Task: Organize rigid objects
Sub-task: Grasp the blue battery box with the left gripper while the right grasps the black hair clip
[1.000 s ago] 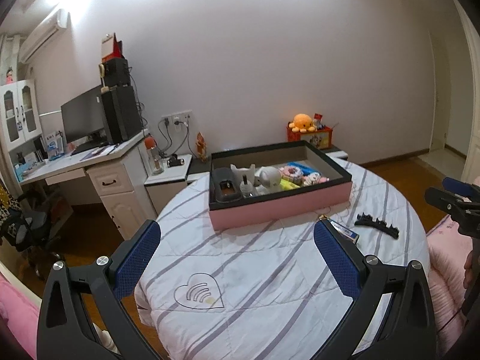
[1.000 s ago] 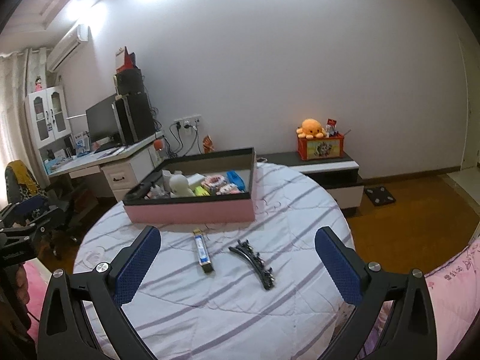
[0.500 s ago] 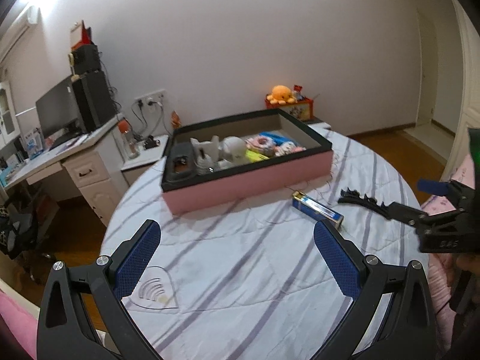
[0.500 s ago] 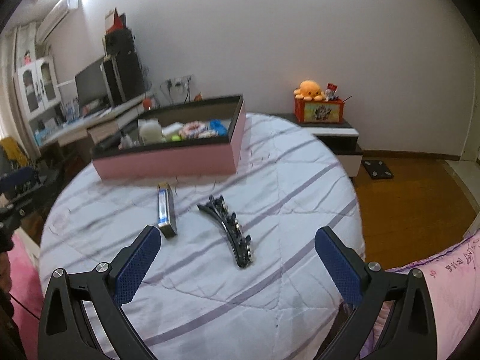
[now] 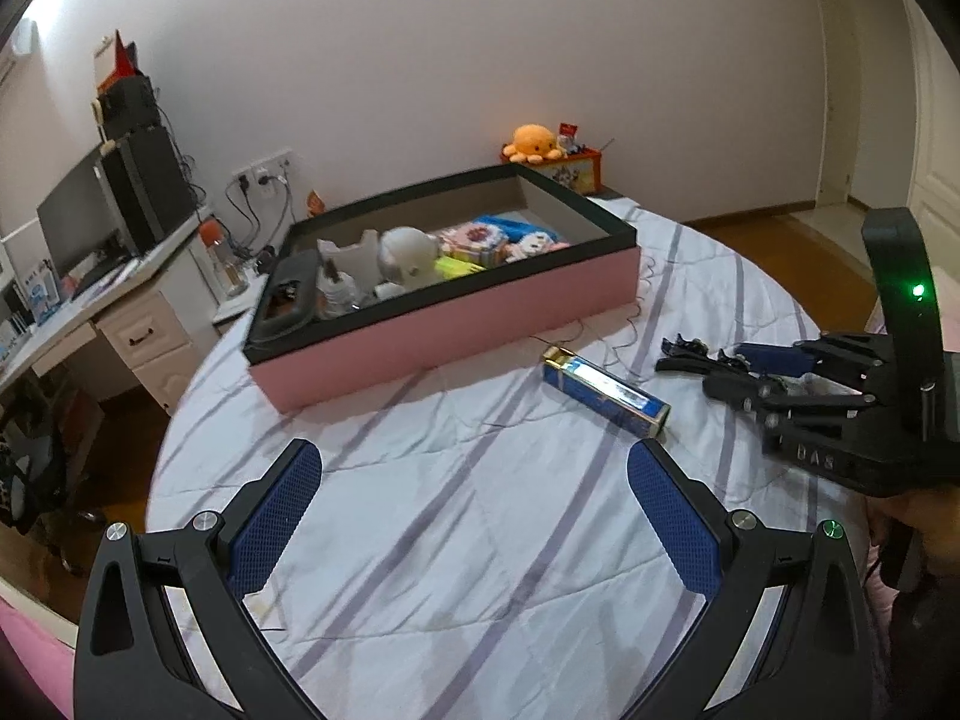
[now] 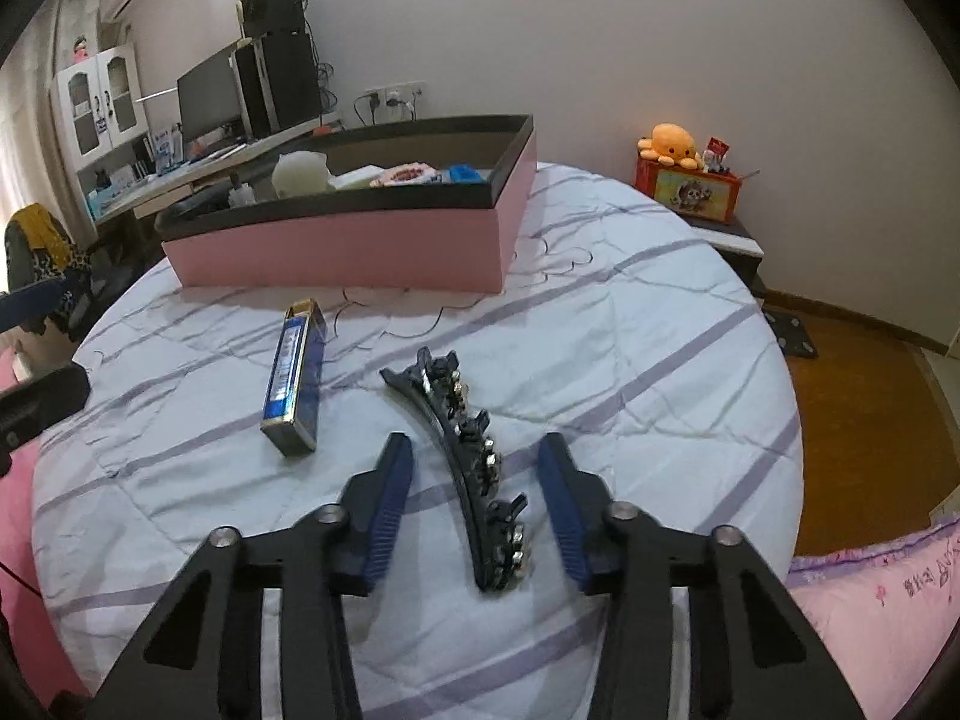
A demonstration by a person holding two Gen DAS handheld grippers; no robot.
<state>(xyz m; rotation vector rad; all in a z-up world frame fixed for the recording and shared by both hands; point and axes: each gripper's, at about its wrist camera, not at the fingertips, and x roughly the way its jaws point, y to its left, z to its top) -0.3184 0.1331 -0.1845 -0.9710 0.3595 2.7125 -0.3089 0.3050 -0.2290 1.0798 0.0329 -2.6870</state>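
Observation:
A black jewelled hair clip (image 6: 474, 450) lies on the striped round table. My right gripper (image 6: 474, 462) is low over it with a finger on each side of the clip, narrowed but not touching it; it also shows in the left wrist view (image 5: 744, 372). A blue and gold slim box (image 6: 295, 378) lies left of the clip and shows in the left wrist view (image 5: 606, 391). The pink storage box with a black rim (image 5: 456, 324) holds several small items. My left gripper (image 5: 474, 516) is open and empty above the table's near side.
The round table (image 6: 630, 360) with striped cloth drops off to wood floor on the right. A desk with a monitor (image 5: 78, 222) stands at the left. An orange octopus toy (image 6: 669, 144) sits on a low cabinet by the wall. Pink bedding (image 6: 870, 588) lies at lower right.
My right gripper has come down and forward over the hair clip and its fingers have narrowed around it. My left gripper has shifted closer to the table and tilted down.

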